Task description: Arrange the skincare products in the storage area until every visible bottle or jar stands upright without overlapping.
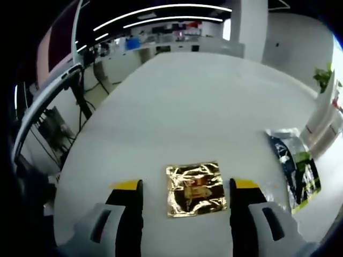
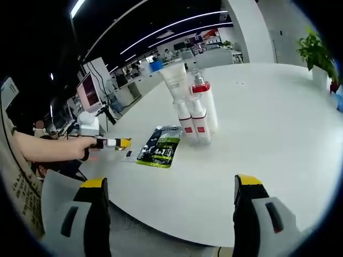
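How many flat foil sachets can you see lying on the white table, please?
2: a gold sachet lies between the left gripper's open jaws, and a dark green-and-black sachet lies beside the cluster of upright bottles. More could be hidden behind the bottles.

Ahead of me spreads the broad white table (image 1: 187, 101). A leafy green potted plant (image 2: 316, 53) stands at its far edge, and a lit computer monitor (image 2: 89, 91) glows beyond.

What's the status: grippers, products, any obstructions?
Left gripper open, straddling gold sachet. Right gripper open, holding nothing. Bottles upright, clustered. Dark sachet flat beside them.
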Available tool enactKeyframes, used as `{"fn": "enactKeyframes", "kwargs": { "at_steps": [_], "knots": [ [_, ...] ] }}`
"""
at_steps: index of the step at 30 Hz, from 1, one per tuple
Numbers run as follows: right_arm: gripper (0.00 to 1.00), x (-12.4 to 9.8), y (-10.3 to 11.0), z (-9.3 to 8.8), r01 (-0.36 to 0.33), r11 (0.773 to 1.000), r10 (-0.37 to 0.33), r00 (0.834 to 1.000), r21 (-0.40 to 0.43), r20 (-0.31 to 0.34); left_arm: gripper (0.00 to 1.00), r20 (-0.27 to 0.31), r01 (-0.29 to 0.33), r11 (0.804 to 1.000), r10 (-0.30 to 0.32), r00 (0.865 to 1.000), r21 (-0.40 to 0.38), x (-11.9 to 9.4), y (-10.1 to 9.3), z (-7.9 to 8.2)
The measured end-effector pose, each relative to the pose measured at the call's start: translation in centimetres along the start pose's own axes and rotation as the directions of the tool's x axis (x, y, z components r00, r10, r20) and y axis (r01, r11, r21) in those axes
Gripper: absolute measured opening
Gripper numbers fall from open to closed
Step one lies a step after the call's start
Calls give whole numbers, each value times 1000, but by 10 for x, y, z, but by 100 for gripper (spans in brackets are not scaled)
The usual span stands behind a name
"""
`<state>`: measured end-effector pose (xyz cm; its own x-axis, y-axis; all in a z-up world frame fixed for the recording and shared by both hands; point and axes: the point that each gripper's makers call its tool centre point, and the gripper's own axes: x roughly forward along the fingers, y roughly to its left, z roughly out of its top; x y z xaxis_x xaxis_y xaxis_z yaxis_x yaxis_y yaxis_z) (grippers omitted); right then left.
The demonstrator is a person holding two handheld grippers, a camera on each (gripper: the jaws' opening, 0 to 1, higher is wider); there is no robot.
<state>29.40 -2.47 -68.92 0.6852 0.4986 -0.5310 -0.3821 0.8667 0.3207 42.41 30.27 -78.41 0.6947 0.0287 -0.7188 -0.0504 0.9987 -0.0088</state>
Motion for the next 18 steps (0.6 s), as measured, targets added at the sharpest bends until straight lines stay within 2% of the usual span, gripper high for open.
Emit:
{"fn": "enactKeyframes", "kwargs": {
  "at_steps": [1, 2, 11, 18],
  "knots": [
    [98, 0, 0, 0, 0, 1000, 0, 1000, 0, 0, 42, 9, 11, 1000, -11, 1000, 5, 4, -3, 0],
    [98, 0, 0, 0, 0, 1000, 0, 1000, 0, 0, 38, 14, 13, 1000, -13, 1000, 9, 5, -3, 1],
    [97, 0, 0, 0, 2, 1000, -2, 1000, -1, 2, 36, 9, 22, 1000, -22, 1000, 12, 5, -4, 2],
    [97, -1, 1, 0, -1, 1000, 1, 1000, -2, 5, 33, 18, 24, 1000, -23, 1000, -15, -2, -5, 8]
  ]
}}
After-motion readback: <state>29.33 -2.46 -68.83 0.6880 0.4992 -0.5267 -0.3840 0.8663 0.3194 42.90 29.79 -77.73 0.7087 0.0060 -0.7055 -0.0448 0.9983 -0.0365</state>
